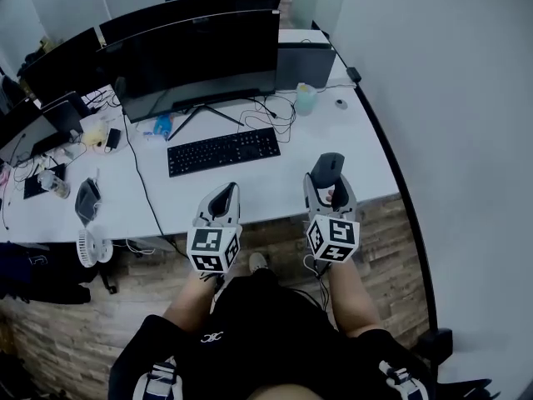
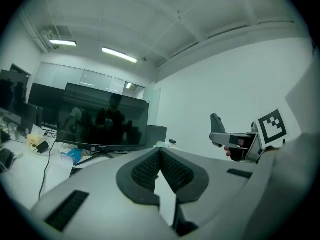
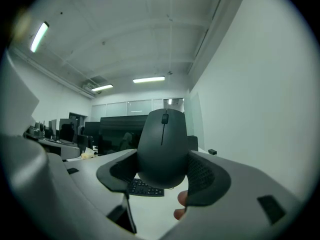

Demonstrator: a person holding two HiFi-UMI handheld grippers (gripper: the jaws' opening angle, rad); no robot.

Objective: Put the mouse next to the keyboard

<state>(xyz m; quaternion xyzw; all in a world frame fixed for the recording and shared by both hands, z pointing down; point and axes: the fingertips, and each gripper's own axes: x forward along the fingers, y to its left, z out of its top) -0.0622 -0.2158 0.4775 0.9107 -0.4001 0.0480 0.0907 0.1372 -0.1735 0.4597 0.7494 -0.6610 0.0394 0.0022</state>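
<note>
Pinching the mouse (image 3: 164,146) by its two long sides, the right gripper (image 1: 330,180) has its fingers (image 3: 206,176) closed on the body, one pad on each flank. That hold likely suits the job: the underside stays free, so the mouse can be set flat on the table (image 1: 366,161).

From the head view, the mouse sits at the tip of that gripper, over the near right part of the table, to the right of the keyboard (image 1: 223,150) and somewhat nearer. It appears to be held clear of the surface, though contact cannot be ruled out.

In the right gripper view its buttoned top faces the camera, with the scroll wheel at the upper end. Its long axis stands up and down there, crosswise to the pinch, with the wheel end pointing away toward the far monitors (image 1: 196,57).

The left gripper (image 1: 221,197) waits near the table's near edge, below the keyboard, its fingers (image 2: 145,169) pressed together on nothing.
</note>
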